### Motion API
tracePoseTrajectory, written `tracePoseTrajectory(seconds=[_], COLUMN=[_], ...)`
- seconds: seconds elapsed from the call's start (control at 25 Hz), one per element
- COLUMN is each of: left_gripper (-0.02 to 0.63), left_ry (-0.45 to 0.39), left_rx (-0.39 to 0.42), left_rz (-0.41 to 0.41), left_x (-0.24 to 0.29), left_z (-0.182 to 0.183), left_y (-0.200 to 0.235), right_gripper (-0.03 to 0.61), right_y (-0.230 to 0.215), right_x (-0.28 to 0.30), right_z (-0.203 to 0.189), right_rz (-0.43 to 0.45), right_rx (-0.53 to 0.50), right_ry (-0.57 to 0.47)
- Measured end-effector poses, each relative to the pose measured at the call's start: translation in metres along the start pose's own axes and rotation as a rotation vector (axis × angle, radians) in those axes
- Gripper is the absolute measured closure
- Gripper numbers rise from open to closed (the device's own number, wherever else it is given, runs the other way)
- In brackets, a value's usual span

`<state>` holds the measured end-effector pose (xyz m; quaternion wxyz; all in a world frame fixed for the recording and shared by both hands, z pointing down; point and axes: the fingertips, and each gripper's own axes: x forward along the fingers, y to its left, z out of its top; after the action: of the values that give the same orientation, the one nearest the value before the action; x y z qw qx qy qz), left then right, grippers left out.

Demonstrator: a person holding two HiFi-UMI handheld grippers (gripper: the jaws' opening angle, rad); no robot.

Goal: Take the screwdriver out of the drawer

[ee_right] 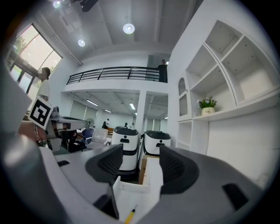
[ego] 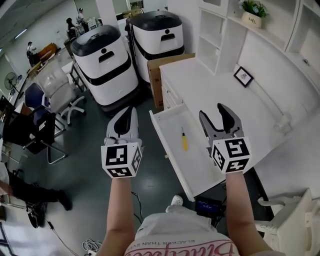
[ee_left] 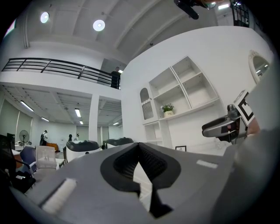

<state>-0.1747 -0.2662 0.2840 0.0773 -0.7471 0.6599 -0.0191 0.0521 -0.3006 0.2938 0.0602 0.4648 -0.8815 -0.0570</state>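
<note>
A white drawer (ego: 171,151) stands pulled out of the white desk (ego: 210,87). A yellow-handled screwdriver (ego: 184,140) lies loose on the drawer's bottom. My right gripper (ego: 213,111) hangs just right of the drawer over the desk top, its jaws spread with nothing between them. In the right gripper view the right gripper (ee_right: 141,159) frames the drawer (ee_right: 131,188), and the screwdriver (ee_right: 130,215) shows low between the jaws. My left gripper (ego: 128,111) hovers over the floor left of the drawer. In its own view the left gripper (ee_left: 139,146) has its jaws together and holds nothing.
Two white-and-black machines (ego: 106,64) (ego: 158,40) stand beyond the drawer, a cardboard box (ego: 161,70) beside the desk's end. Office chairs (ego: 59,94) fill the floor at left. Shelves (ego: 212,37), a small picture frame (ego: 243,76) and a potted plant (ego: 253,14) back the desk.
</note>
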Motion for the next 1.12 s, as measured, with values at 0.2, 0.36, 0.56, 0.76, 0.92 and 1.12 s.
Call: tracePoseTrajectory(seconds=[0.2, 0.36, 0.56, 0.76, 0.92, 1.12], left_gripper=[0.604, 0.604, 0.604, 0.604, 0.604, 0.604], left_ry=[0.045, 0.097, 0.163, 0.237, 0.283, 0.326], left_rx=[-0.01, -0.026, -0.039, -0.069, -0.088, -0.114], left_rz=[-0.005, -0.015, -0.029, -0.047, -0.073, -0.092], left_x=[0.023, 0.031, 0.042, 0.054, 0.067, 0.078], left_z=[-0.022, -0.05, -0.086, -0.128, -0.155, -0.182], left_y=[0.005, 0.008, 0.016, 0.024, 0.024, 0.021], right_gripper=[0.343, 0.344, 0.344, 0.344, 0.344, 0.35], right_y=[-0.008, -0.004, 0.006, 0.016, 0.022, 0.027], right_x=[0.024, 0.04, 0.058, 0.074, 0.085, 0.092], right_z=[-0.02, -0.051, -0.096, -0.145, -0.179, -0.217], right_rz=[-0.007, -0.003, 0.013, 0.019, 0.023, 0.034], right_rx=[0.005, 0.034, 0.071, 0.122, 0.146, 0.181], right_ry=[0.052, 0.124, 0.225, 0.338, 0.411, 0.493])
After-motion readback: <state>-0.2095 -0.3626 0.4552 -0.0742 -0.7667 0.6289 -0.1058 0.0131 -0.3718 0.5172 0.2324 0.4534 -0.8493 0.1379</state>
